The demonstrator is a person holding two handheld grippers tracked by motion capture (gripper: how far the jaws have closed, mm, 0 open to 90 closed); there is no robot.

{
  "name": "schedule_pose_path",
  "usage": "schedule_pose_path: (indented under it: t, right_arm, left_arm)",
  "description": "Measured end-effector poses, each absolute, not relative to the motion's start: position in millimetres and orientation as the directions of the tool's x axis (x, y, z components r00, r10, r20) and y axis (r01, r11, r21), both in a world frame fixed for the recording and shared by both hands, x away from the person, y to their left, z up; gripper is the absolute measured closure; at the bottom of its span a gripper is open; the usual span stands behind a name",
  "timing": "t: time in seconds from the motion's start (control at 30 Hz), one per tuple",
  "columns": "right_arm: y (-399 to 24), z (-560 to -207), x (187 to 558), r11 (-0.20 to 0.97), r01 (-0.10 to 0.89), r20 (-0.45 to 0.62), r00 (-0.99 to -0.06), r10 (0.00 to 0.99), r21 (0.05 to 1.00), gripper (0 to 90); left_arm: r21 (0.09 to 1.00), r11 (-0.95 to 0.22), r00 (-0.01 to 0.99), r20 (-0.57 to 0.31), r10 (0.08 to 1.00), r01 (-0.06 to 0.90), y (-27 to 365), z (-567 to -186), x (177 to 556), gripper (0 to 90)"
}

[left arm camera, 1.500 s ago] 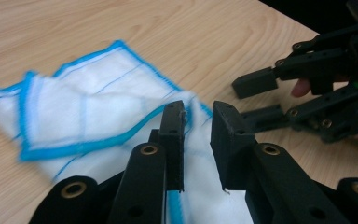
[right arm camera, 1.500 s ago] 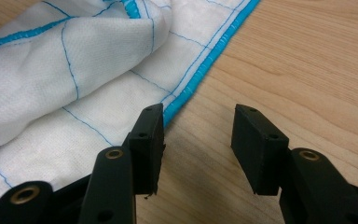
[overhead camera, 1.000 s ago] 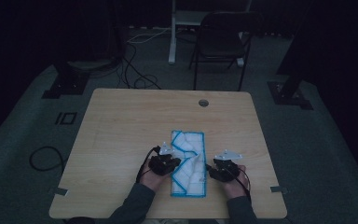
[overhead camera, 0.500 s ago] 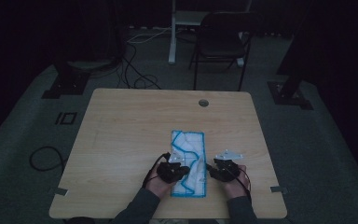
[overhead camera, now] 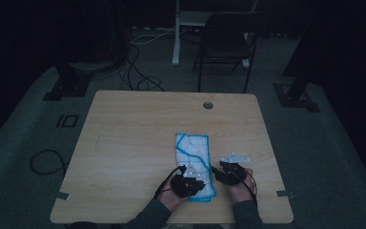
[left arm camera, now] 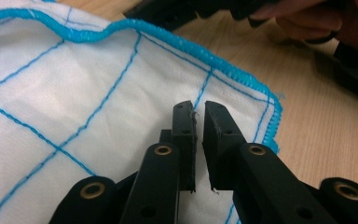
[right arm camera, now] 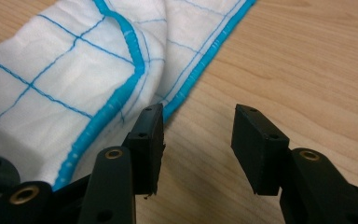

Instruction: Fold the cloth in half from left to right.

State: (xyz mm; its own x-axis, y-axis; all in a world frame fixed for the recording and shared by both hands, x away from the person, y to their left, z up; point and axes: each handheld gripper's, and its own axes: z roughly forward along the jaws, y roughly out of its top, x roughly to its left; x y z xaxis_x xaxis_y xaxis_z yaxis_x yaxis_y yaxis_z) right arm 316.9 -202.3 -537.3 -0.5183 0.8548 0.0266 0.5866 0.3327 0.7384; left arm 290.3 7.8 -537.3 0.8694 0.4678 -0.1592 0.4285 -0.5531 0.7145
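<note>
the cloth (overhead camera: 194,162) lies folded into a long strip on the near right part of the bench (overhead camera: 124,143), white with a blue grid and a thick blue stitched hem. it looks light, thin and limp, so it should drape and wrinkle rather than hold a shape; any single layer will probably slide over the one beneath it. the hem and the corners are the firmest places to take hold, since the stitching gives the fingers something to bite on.

on the left, the left gripper (overhead camera: 189,180) sits over the near end of the cloth, the hand coming in low from the bottom edge with its forearm angled toward the middle. in the left gripper view its fingers (left arm camera: 184,135) stand just above the fabric near the hemmed corner with a narrow gap between them; they have just been opening, and nothing is pinched between them, though a thread or two clings to one pad.

to the right, the right gripper (overhead camera: 228,171) rests just beside the cloth's right hem, held low and pointing forward across the bench. in the right gripper view its fingers (right arm camera: 150,140) are spread about halfway, one over the blue hem and a folded-over flap, the other over bare wood, holding nothing.
</note>
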Motion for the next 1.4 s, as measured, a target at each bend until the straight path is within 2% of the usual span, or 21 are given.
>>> schedule_pose_path:
  t: [0.53,0.73,0.9,0.97,1.1,1.17,1.4]
  right_arm:
    - [-182,-520,328,0.358,0.52,-0.008,-0.559,0.829,0.775,54.2]
    - [-170,-520,336,0.359,0.501,-0.002,-0.58,0.814,0.787,54.8]
    - [-160,-524,340,0.358,0.5,0.011,-0.594,0.805,0.789,55.2]
    - [-158,-524,341,0.349,0.503,0.028,-0.6,0.8,0.791,55.4]
    - [-152,-521,347,0.376,0.487,0.006,-0.617,0.787,0.788,55.5]
    - [-149,-518,349,0.38,0.48,0.003,-0.624,0.782,0.791,55.6]
    - [-137,-512,362,0.394,0.463,-0.009,-0.639,0.769,0.794,56.2]
  left_arm:
    - [0.721,-0.564,0.868,-0.104,0.486,0.402,31,-536,269,80.5]
    - [0.737,-0.566,0.887,-0.1,0.451,0.371,37,-540,262,69.7]
    - [0.728,-0.597,0.896,-0.057,0.44,0.339,33,-541,257,62.6]
    - [0.725,-0.606,0.894,-0.029,0.447,0.326,32,-541,255,65.5]
    - [0.728,-0.589,0.884,-0.049,0.464,0.35,35,-541,257,80.3]
    - [0.727,-0.592,0.885,-0.047,0.463,0.348,36,-539,257,84.9]
    - [0.738,-0.58,0.879,-0.037,0.475,0.345,43,-531,255,87.8]
